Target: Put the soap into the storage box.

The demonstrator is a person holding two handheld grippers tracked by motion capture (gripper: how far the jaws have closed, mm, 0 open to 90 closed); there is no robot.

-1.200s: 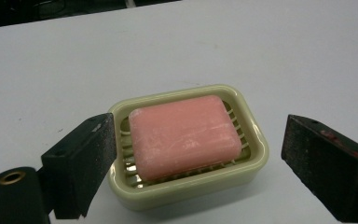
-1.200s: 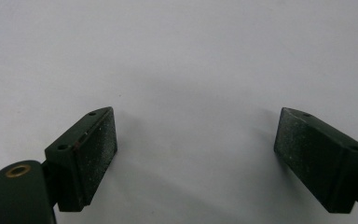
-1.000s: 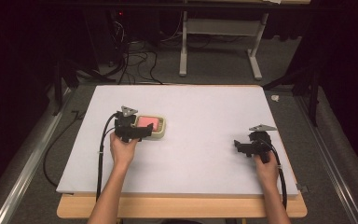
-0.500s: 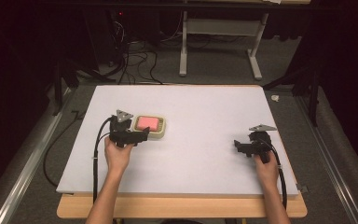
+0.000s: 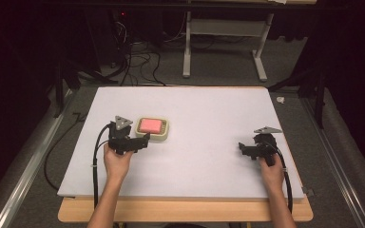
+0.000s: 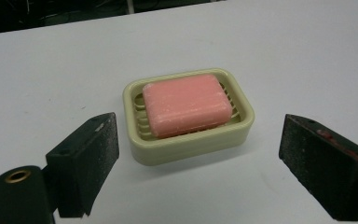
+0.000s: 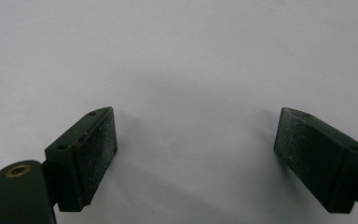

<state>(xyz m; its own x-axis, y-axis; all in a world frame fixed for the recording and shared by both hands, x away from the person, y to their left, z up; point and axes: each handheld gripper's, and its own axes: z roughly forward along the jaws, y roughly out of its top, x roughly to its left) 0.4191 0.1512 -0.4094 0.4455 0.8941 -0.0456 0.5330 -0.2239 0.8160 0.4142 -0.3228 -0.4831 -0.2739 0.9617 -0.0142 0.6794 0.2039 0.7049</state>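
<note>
**op_remote:** Left gripper (image 6: 198, 175) on my feed has its jaws spread wide with nothing between them. The cream soap dish (image 6: 189, 144) sits on the white table (image 6: 307, 56) just ahead of the tips, and the pink soap bar (image 6: 186, 103) lies flat inside it on the ribbed floor. Both jaws get cut off at the bottom edge of that view, so I can't see the gripper body.

**benchwatcher:** What about from above?

**op_remote:** From the high view the left gripper (image 5: 145, 138) is just beside the soap dish (image 5: 158, 138), at its near-left corner. Can't tell from up there if a jaw tip is touching the rim or just short of it, too small. The left hand (image 5: 117, 161) covers the handle.

**benchwatcher:** And the other side?

**op_remote:** Right gripper (image 7: 196, 161) is also wide open and holding nothing, jaws over bare white tabletop. In the high view it's (image 5: 243, 148) well apart from the dish, near the table's right edge, with the right hand (image 5: 271, 170) behind it. Room past the table is too dark to make out much beyond some cables and a stand's legs.
</note>
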